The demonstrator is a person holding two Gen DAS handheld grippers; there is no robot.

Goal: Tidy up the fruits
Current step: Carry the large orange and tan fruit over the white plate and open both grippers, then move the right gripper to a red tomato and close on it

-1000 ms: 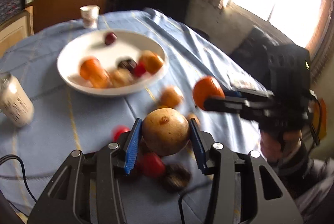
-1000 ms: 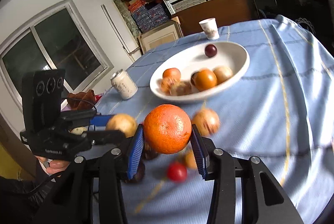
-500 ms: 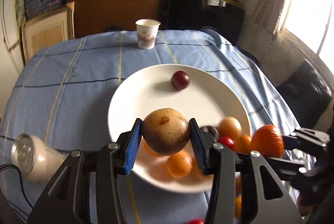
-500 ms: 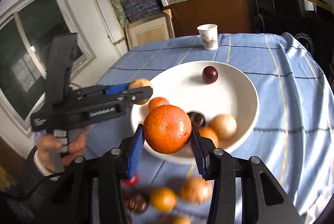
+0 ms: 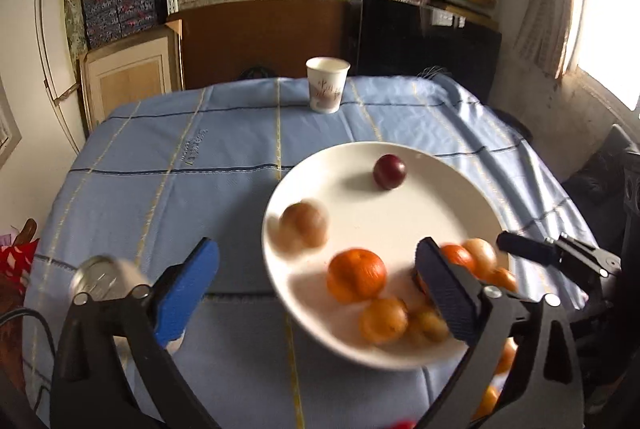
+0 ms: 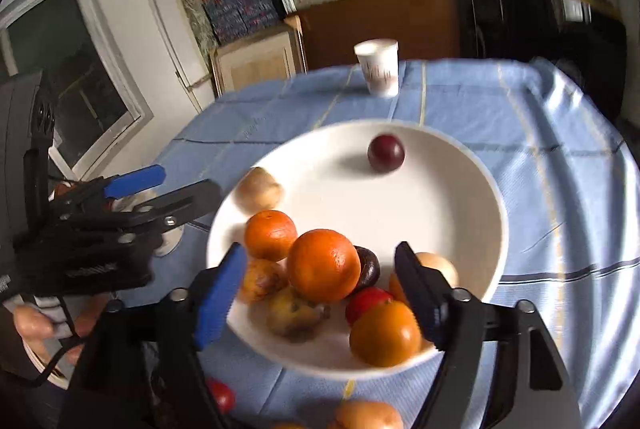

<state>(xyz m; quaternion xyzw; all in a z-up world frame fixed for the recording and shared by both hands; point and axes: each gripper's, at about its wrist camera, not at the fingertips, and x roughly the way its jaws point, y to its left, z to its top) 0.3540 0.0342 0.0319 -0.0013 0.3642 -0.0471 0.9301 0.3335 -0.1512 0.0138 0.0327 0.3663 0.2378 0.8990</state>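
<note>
My left gripper hangs over the near left rim of the white plate, its jaws opening wide with nothing between them. The round tan fruit lies blurred on the plate just beyond it. My right gripper is also opening; the big orange sits between its pads without touching them, on top of a pile of several fruits in the plate. A dark plum rests alone at the far side. The left gripper shows at the left and the tan fruit by the rim.
A paper cup stands at the far edge of the blue tablecloth. A can stands left of the plate. Loose fruits lie on the cloth near me, a red one and a tan one. A hand holds the left gripper.
Both grippers carried their fruit from the loose pile to above the plate, then opened. The tan fruit and the orange have dropped out of the pads into the plate.
</note>
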